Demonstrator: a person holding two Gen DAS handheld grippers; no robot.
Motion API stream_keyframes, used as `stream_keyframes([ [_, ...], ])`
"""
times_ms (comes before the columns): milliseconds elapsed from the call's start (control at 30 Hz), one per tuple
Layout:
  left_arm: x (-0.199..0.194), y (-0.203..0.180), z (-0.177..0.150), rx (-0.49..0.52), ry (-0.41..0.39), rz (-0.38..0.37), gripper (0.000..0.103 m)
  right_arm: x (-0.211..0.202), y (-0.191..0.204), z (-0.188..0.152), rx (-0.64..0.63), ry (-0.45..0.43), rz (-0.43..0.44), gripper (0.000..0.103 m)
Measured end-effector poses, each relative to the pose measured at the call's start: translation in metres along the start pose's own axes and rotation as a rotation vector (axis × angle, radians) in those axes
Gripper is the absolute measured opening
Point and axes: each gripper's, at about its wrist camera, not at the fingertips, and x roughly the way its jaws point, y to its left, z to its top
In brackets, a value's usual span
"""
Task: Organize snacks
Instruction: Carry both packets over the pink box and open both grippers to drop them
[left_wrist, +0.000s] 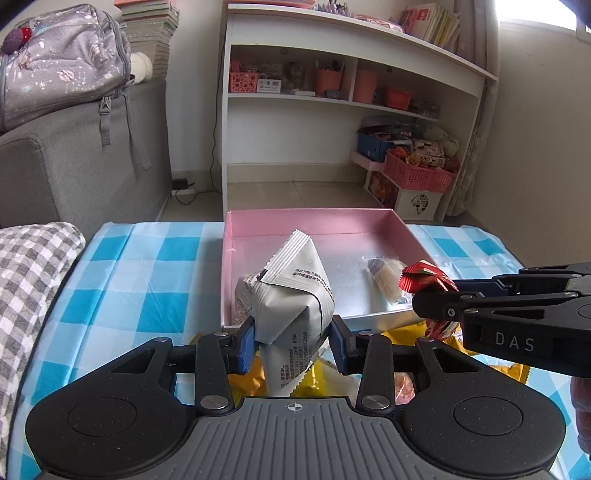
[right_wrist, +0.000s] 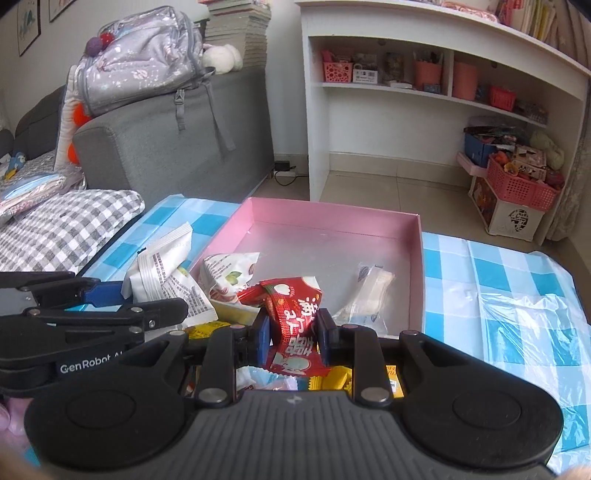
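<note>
The left gripper (left_wrist: 293, 339) clamps a crinkled white foil snack packet (left_wrist: 291, 295); the right gripper (right_wrist: 293, 336) clamps a red plastic snack wrapper (right_wrist: 293, 325); beyond both sits a shallow pink cardboard box (left_wrist: 314, 218).

Black tool (left_wrist: 293, 341), blue pads (left_wrist: 246, 338) (silver screws), ribbed grey housing

left gripper (left_wrist: 293, 338) clamped; right gripper (right_wrist: 293, 334) clamped

Daylight floods in from a window (left_wrist: 543, 14) high to the right, blown out to white. The room is bright and evenly lit, with soft shadows. Fisheye bending curves the shelf (left_wrist: 354, 55) edges and darkens the corners; focus is sharp throughout.
</note>
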Motion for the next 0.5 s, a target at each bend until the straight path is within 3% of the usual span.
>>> stream_keyframes([
  [500, 0.066, -0.035, 0.031, 0.067, -0.001, -0.065, 0.038, 0.05, -0.048, 0.03, 0.126, -0.033, -0.077, 0.023],
])
